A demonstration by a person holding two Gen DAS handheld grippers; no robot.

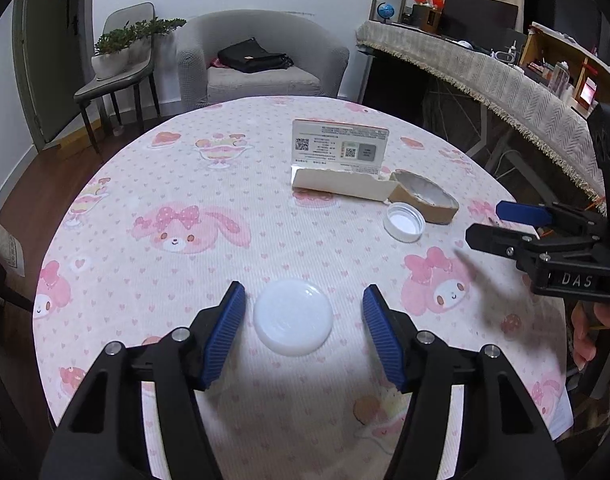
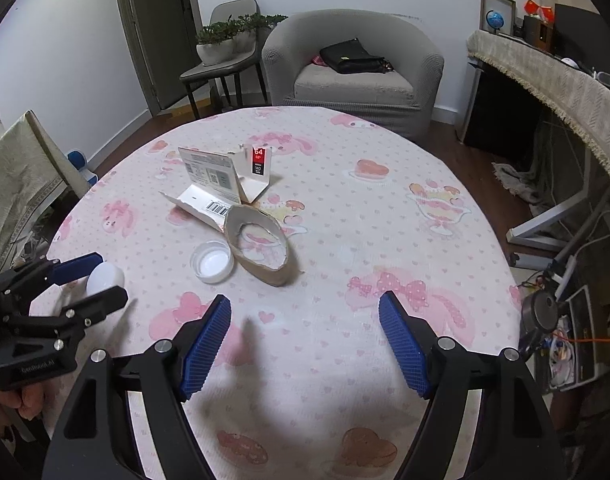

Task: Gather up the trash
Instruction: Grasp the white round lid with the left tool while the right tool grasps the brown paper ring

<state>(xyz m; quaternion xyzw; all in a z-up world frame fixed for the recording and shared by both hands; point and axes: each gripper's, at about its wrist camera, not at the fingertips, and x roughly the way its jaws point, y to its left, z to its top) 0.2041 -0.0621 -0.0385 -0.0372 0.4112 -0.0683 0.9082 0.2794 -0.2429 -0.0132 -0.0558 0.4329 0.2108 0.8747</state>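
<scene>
A: So, where does the trash sit on the tabletop [image 1: 153, 184]?

B: There are 4 pieces. A white disc lid [image 1: 292, 317] lies flat between the pads of the left tongs [image 1: 303, 312], which are spread wide and touch nothing. Farther off, a small white bottle cap [image 1: 404, 222] sits open side up, just beside a squashed cardboard ring [image 1: 423, 196]. Behind those is a torn-open white carton [image 1: 341, 160] with 1 flap standing.

A: And the right tongs [image 2: 305, 326]?

B: Released too, hovering over bare cloth, with the cap [image 2: 211, 261] and the ring [image 2: 261, 248] ahead and to their left. Nothing is between the pads.

A: How do you think the disc lid will handle?

B: My guess is light, stiff plastic, smooth and low. Lying flat, it offers only a thin rim, so the pads would need to come down to the cloth and close across its widest line on opposite edges. A grip set too high could skid off, or the lid could pop out sideways.

A: And the other pieces?

B: The ring looks like soft cardboard that gives; pinching 1 wall should hold it, though it may flatten more. The cap seems rigid and light, best taken across its rim. The carton is thin card, and the upright flap looks the easiest place to hold.
</scene>
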